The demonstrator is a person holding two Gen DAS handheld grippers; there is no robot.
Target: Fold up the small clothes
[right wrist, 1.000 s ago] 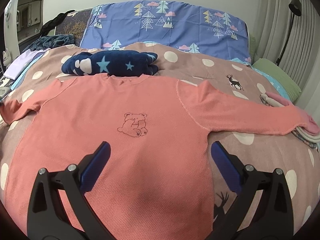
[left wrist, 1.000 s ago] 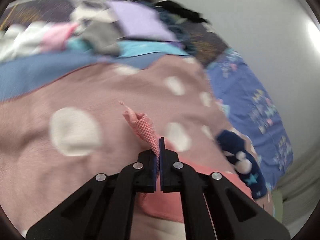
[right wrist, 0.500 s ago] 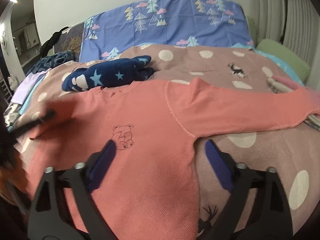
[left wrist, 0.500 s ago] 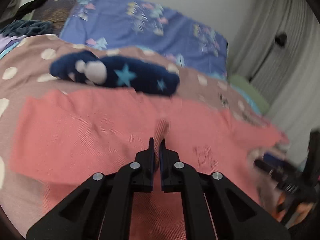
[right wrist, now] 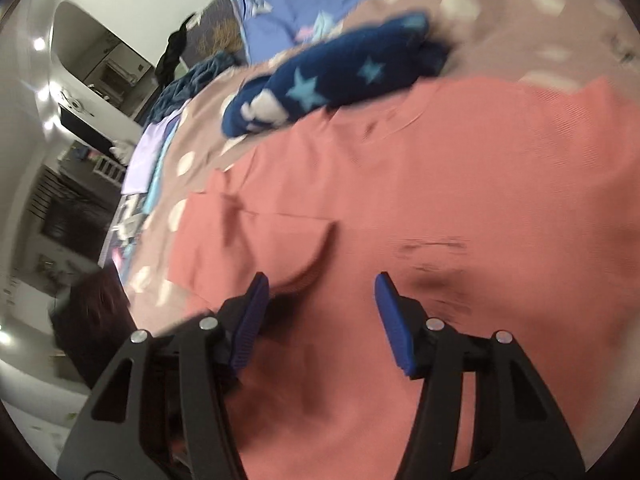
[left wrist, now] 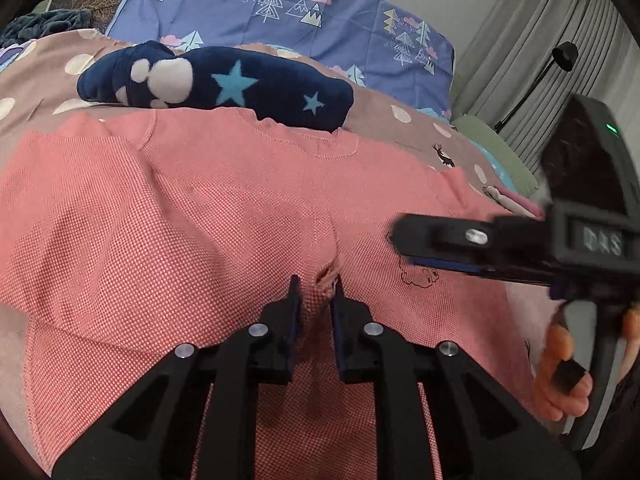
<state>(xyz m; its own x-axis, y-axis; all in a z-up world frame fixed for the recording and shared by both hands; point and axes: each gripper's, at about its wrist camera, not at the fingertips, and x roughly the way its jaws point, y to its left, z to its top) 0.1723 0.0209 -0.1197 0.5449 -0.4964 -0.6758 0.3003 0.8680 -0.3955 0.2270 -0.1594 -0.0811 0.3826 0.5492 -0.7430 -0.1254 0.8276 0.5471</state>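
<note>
A salmon-pink long-sleeved shirt (left wrist: 224,216) with a small bear print lies spread on the bed; it also fills the right wrist view (right wrist: 460,168). Its left sleeve (right wrist: 248,240) is folded over the body. My left gripper (left wrist: 314,294) rests on the shirt with the sleeve cuff (left wrist: 326,280) between its slightly parted jaws. My right gripper (right wrist: 320,296) is open and empty, low over the shirt near the folded sleeve's end. It shows side-on in the left wrist view (left wrist: 460,240), above the bear print.
A dark blue fleece garment (left wrist: 224,84) with stars lies just beyond the shirt's collar, also in the right wrist view (right wrist: 332,80). A blue tree-print pillow (left wrist: 280,12) is behind it. The pink dotted bedspread (left wrist: 404,112) surrounds the shirt. More clothes lie at the bed's left edge (right wrist: 148,152).
My left gripper carried the sleeve cuff from the bed's left side across onto the shirt's body and has loosened its jaws. My right gripper swung left toward the folded sleeve.
</note>
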